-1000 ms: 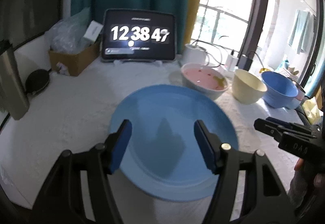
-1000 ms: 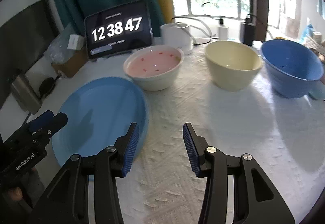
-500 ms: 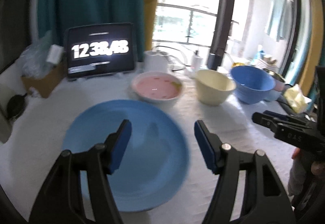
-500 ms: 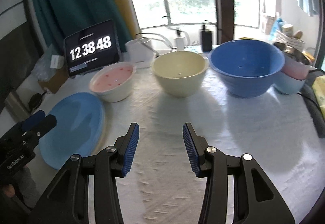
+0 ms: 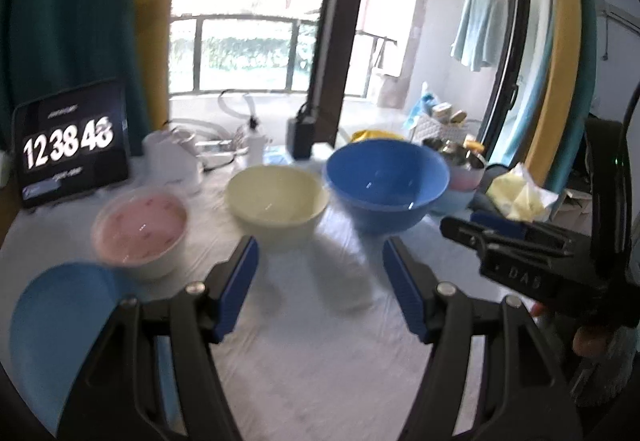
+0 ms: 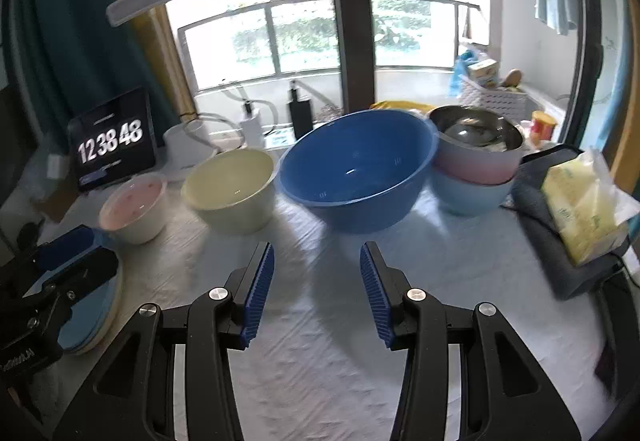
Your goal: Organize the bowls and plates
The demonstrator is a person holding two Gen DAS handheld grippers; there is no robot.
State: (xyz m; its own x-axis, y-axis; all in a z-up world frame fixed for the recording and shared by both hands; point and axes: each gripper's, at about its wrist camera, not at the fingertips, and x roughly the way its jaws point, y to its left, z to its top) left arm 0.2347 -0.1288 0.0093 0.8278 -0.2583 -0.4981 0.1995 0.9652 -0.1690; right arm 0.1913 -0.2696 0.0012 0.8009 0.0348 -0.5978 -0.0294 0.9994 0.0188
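My left gripper [image 5: 320, 281] hangs open over bare tablecloth with nothing between its blue pads. Ahead of it stand a pink-lined white bowl [image 5: 140, 233], a cream bowl [image 5: 276, 201] and a big blue bowl [image 5: 384, 185] in a row. A blue plate [image 5: 60, 321] lies at the lower left, outside the fingers. My right gripper [image 6: 316, 289] is also open and empty, pointing at the blue bowl [image 6: 356, 169], with the cream bowl [image 6: 232, 189] and the pink-lined bowl [image 6: 134, 207] to its left. The plate [image 6: 96, 305] lies partly under the left gripper [image 6: 76, 257].
A steel bowl in a pink bowl on a pale blue bowl [image 6: 476, 161] stands right of the big blue bowl. A yellow packet [image 6: 580, 209] lies on a grey cloth at the right edge. A clock tablet [image 6: 112, 141], a lamp base and chargers line the back.
Both grippers have swung right and risen a little. The blue plate has slid from between the left fingers to the lower left. The row of bowls now fills both views.
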